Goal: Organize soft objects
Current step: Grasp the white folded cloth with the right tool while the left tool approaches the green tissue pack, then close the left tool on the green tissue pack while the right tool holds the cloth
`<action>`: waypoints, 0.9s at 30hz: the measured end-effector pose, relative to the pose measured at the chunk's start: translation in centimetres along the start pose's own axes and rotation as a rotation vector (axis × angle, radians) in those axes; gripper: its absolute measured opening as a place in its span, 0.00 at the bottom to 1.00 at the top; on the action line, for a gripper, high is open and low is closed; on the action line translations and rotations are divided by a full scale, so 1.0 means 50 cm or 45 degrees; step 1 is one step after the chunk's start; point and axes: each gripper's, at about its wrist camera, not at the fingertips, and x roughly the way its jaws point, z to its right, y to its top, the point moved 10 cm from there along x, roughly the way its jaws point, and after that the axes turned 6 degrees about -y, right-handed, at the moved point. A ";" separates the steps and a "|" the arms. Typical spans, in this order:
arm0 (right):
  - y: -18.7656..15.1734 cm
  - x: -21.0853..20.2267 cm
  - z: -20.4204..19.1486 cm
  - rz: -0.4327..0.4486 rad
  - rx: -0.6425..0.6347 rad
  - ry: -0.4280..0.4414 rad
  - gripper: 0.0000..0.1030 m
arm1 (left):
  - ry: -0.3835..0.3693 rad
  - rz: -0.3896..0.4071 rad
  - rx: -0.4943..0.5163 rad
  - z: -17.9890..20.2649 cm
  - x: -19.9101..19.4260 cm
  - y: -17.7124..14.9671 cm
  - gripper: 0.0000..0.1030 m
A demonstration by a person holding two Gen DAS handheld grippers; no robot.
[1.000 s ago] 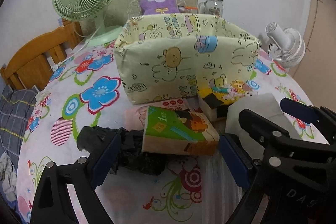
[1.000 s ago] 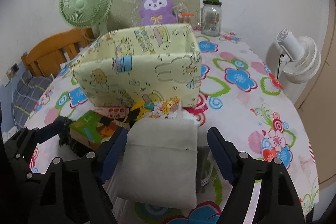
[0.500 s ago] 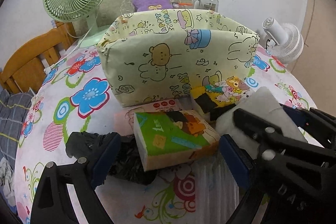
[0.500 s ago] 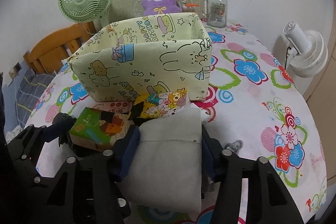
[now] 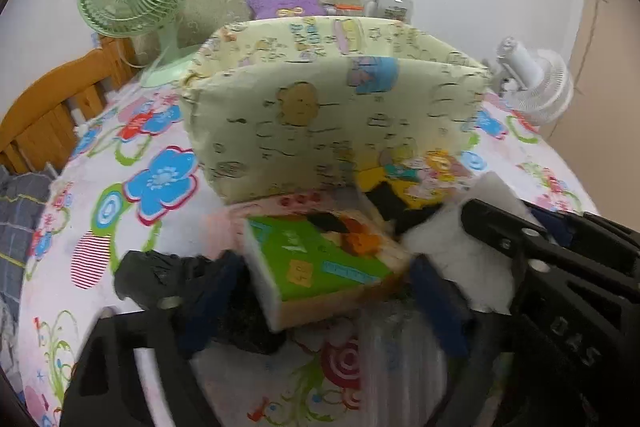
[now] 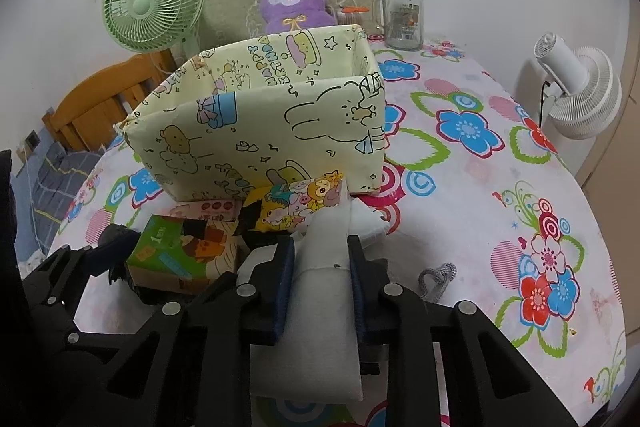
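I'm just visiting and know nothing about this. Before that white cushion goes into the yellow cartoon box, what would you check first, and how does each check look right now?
1. Right gripper squeezes the white cushion on both sides: ok.
2. Cushion fully off the table: cannot tell, its lower end is hidden behind the fingers.
3. Yellow fabric box stands upright with its top open: ok.
4. Room inside the box: cannot tell, its floor is hidden.
5. Left gripper is around the green tissue pack but its grip is blurred: cannot tell.
6. Path over the cartoon pouch to the box: ok.
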 end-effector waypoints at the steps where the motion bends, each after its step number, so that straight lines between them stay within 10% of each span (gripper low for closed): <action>1: 0.000 -0.002 0.001 0.002 0.004 0.004 0.24 | 0.006 0.004 0.004 0.001 -0.003 0.000 0.78; 10: 0.004 -0.012 -0.003 0.023 0.005 0.015 0.18 | -0.004 0.018 -0.018 -0.010 -0.016 -0.001 0.59; 27: 0.006 -0.049 -0.016 0.067 0.001 0.036 0.15 | 0.012 0.089 -0.020 -0.013 -0.071 0.010 0.56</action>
